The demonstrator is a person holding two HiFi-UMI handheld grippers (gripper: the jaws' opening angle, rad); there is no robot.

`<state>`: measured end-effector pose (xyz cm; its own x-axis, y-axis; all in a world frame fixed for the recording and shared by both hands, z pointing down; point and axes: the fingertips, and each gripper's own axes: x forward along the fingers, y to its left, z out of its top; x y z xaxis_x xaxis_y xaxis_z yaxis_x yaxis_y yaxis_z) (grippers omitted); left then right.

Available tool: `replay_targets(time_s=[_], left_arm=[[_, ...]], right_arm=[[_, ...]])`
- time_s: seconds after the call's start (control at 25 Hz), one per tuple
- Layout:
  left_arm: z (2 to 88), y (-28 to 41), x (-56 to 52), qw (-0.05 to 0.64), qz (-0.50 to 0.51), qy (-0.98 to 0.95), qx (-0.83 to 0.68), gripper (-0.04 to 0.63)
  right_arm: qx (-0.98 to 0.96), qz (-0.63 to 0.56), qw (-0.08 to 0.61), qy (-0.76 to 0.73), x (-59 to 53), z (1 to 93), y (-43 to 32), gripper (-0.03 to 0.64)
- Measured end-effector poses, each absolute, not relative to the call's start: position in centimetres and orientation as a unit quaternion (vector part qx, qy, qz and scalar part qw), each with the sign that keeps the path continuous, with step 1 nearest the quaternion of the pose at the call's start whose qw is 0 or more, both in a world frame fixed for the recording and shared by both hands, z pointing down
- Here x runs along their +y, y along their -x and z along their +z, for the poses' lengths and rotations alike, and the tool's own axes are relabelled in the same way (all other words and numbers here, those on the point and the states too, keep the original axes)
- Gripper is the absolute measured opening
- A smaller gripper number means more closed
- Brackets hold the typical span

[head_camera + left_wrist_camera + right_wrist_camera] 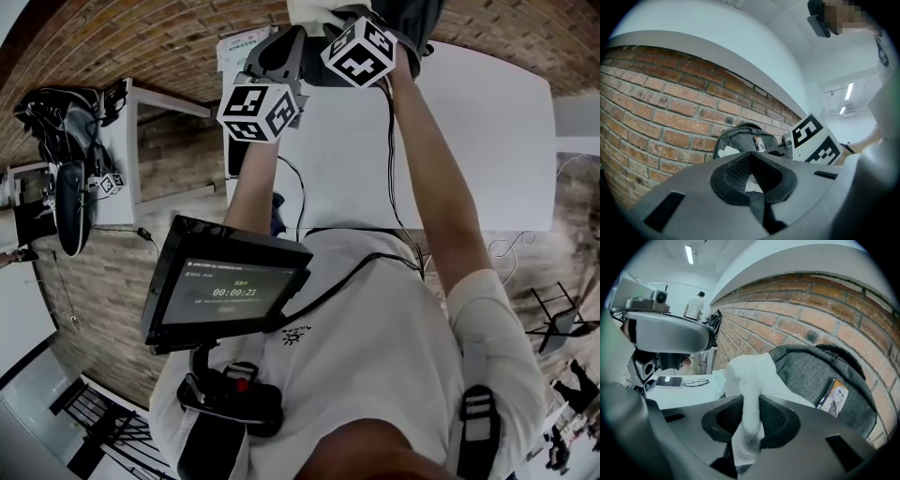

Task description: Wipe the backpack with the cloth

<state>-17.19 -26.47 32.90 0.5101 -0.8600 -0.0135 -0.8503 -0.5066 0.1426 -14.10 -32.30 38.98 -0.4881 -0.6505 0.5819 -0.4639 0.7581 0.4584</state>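
**Cloth pinched in the right gripper, close to the backpack**

The right gripper (749,416) has its fingers (780,420) closed on a white cloth (750,376). The cloth runs down through the hollow between the dark pads and bunches above the tips. Just beyond it stands the grey backpack (820,376), at the far side of the white desk (679,397) against a brick wall (787,310). The cloth overlaps the backpack's left part in the right gripper view, but whether the two touch cannot be told. A small picture tag (834,397) hangs on the front of the backpack.

The left gripper (752,176) is held to the left of the right one and also faces the backpack. Its fingers are drawn together. A small pale patch shows in the hollow between the pads, and what it is cannot be made out.

On the desk's left part lie a phone (669,381) and a pair of glasses (696,381), well apart from the backpack. In the head view a dark screen (230,281) is mounted at the person's chest.
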Motion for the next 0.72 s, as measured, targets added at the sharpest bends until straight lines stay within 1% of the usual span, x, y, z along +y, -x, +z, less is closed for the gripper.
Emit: replay_targets(time_s=[0.16,0.32,0.4,0.52,0.72], left_arm=[[33.0,16.9,-26.4,0.056,-0.038,-0.868,-0.491,0.002],[32.7,17.5,-26.5,0.055,-0.040,-0.867,-0.494,0.001],[32.6,17.6,-26.5,0.055,-0.040,-0.866,-0.495,0.000],[32.6,17.6,-26.4,0.054,-0.040,-0.864,-0.498,0.000],[32.8,18.5,-26.2,0.054,-0.038,-0.861,-0.504,0.001]], right_arm=[[-0.870,-0.101,0.356,-0.327,-32.1,37.9,14.0,0.097],[-0.885,-0.098,0.292,-0.348,-32.4,33.3,14.4,0.097],[-0.888,-0.108,0.275,-0.353,-32.8,31.1,14.6,0.097],[-0.888,-0.116,0.269,-0.355,-33.5,30.1,14.8,0.097],[-0.873,-0.156,0.283,-0.367,-35.0,29.3,15.9,0.097]])
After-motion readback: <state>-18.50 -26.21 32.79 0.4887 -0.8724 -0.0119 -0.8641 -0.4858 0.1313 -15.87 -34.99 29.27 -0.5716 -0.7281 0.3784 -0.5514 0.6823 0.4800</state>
